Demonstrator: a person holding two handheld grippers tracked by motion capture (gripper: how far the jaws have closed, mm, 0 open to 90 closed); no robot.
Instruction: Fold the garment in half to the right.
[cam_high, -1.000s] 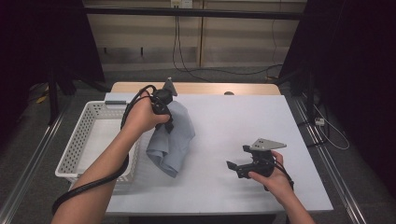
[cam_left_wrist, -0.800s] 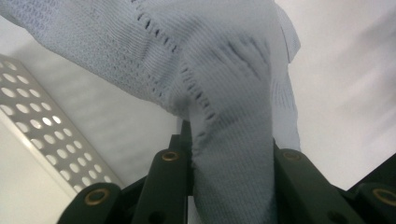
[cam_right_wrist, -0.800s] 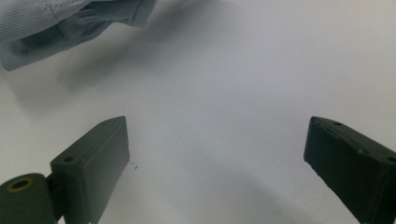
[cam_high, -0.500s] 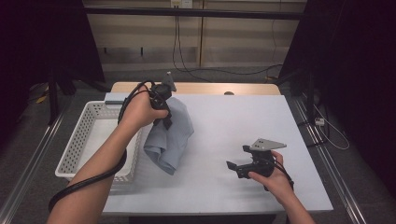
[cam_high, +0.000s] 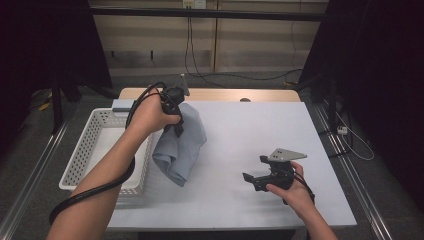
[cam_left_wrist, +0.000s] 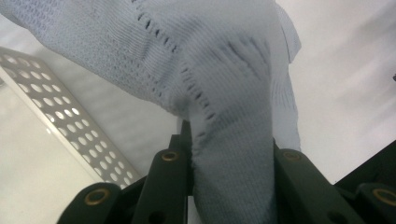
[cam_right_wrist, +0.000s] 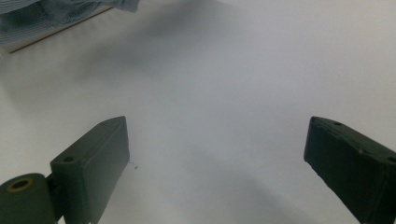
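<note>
A light blue cloth hangs bunched from my left gripper, which is shut on its upper part above the table's left side, beside the basket. In the left gripper view the cloth is pinched between the two black jaws of the left gripper and drapes away over the table. My right gripper rests low on the table near the front right, open, with nothing between its jaws. Ahead of the right gripper there is bare table, with an edge of the cloth at the top left.
A white perforated basket stands at the table's left edge, its wall right beside the hanging cloth. The white table stretches between the two grippers. Black cables trail from the left gripper along the forearm.
My left hand has drifted slightly up and to the left with the cloth still in its grip. The right hand and its gripper have stayed put.
</note>
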